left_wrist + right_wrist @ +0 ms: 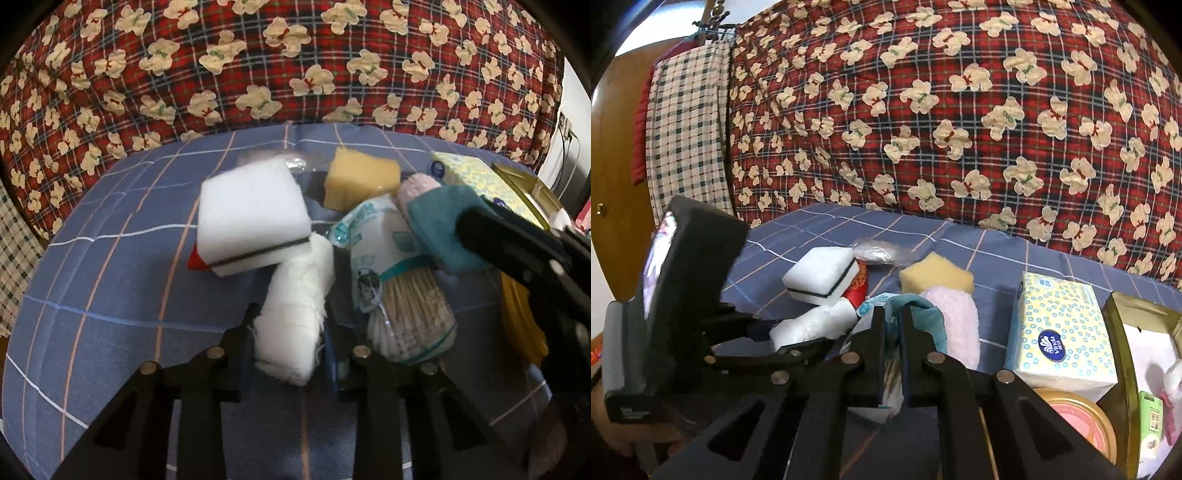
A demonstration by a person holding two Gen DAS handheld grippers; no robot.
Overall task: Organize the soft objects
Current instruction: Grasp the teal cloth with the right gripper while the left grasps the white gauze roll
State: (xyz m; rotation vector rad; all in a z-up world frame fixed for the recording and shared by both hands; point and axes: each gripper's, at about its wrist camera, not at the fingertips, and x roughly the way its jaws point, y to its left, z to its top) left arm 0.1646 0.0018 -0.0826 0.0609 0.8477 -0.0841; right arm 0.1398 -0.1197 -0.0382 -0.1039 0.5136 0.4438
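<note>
Grippers first: the left gripper (291, 332) pinches a white gauze roll (295, 314), the right gripper (894, 332) is clamped on a teal cloth (916, 314) — both mid-bedsheet (110, 295). Sponges (255, 221) and tissue pack (1060, 332) lie loose beside the box (1123, 332) at the sheet's right edge; sorting looks barely begun.

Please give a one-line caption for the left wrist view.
Left claw shut on a white gauze roll beside a white sponge.

Fluffy white gauze roll (295, 314), matt foam sponge (251, 225) (smooth), glossy plastic swab bag (402, 314)
</note>
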